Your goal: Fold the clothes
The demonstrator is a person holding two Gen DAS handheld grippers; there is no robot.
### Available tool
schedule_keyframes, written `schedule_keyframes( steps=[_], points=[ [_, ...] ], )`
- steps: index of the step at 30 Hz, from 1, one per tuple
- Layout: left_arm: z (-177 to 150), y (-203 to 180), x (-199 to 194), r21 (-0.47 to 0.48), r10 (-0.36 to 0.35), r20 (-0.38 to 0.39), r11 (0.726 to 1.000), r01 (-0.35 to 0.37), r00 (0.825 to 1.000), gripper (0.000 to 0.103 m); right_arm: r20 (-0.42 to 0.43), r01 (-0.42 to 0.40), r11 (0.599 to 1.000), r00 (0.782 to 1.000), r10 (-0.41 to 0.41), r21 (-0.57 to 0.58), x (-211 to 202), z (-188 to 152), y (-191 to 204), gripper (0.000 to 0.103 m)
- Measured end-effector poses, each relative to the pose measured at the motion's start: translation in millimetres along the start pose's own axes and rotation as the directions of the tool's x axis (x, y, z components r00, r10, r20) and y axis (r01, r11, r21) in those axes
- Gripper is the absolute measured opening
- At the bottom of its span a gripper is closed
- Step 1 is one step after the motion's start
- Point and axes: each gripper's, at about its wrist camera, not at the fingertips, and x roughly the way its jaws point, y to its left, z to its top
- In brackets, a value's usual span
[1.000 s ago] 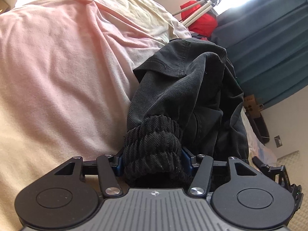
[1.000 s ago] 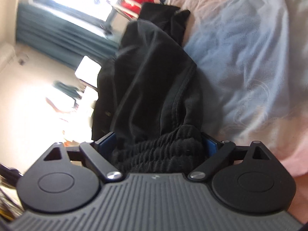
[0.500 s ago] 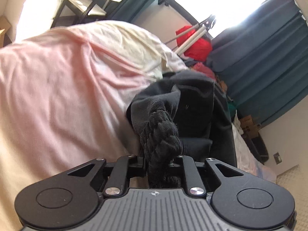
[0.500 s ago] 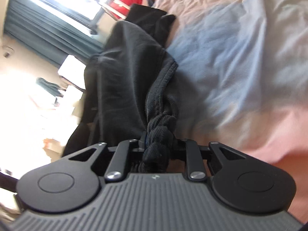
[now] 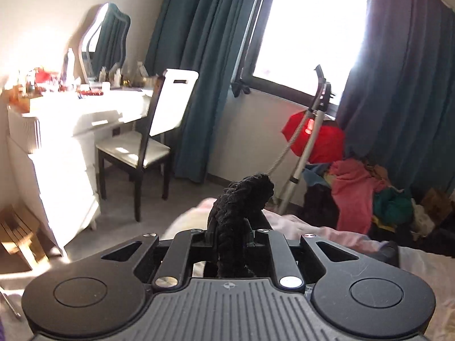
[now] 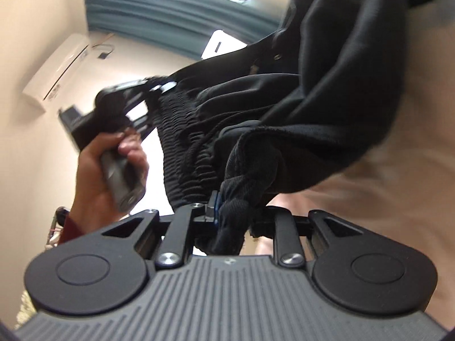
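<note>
A black garment with a ribbed elastic waistband is held up between both grippers. My left gripper (image 5: 231, 234) is shut on a bunched piece of the black waistband (image 5: 241, 199), which sticks up between the jaws. My right gripper (image 6: 236, 213) is shut on the other end of the waistband (image 6: 241, 182). In the right wrist view the black garment (image 6: 327, 91) hangs stretched across the frame to the left gripper (image 6: 153, 91), held by a hand (image 6: 99, 176). The bed (image 5: 341, 230) lies below, pink and cream.
A white dressing table (image 5: 71, 119) with a mirror and a chair (image 5: 148, 142) stand to the left. Teal curtains (image 5: 204, 56) frame a bright window. A pile of coloured clothes (image 5: 355, 187) and a vacuum pole (image 5: 307, 142) stand beside the bed.
Both grippers closed on the waistband, then lifted the black garment off the bed. The left view swung up from the bed to the room; the garment now hangs stretched between the grippers.
</note>
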Motion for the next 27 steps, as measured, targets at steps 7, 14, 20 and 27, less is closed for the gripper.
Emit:
schedule_keyframes(
  steps=[7,14,20,27],
  points=[
    [-8,54,146,0.086,0.177,-0.082,0.982,-0.170,0.981,0.016,-0.059,0.057,0.995,0.996,-0.062,-0.084,138,5,-11,0.023],
    [-70,110,215,0.039,0.182,-0.223,0.983,-0.178,0.958,0.019,-0.098,0.181,0.962,0.974,-0.205,-0.204,175,-4,-30,0.026],
    [-70,117,176,0.039,0.197,-0.184,0.980,-0.193,0.963,0.059,-0.174,0.134,0.960,0.968,-0.180,-0.245,162,-6,-11,0.075],
    [-66,98,78,0.040,0.172,-0.121,0.985,-0.168,0.978,0.078,-0.114,0.208,0.889,0.955,-0.275,-0.408,90,-12,31,0.080]
  ],
)
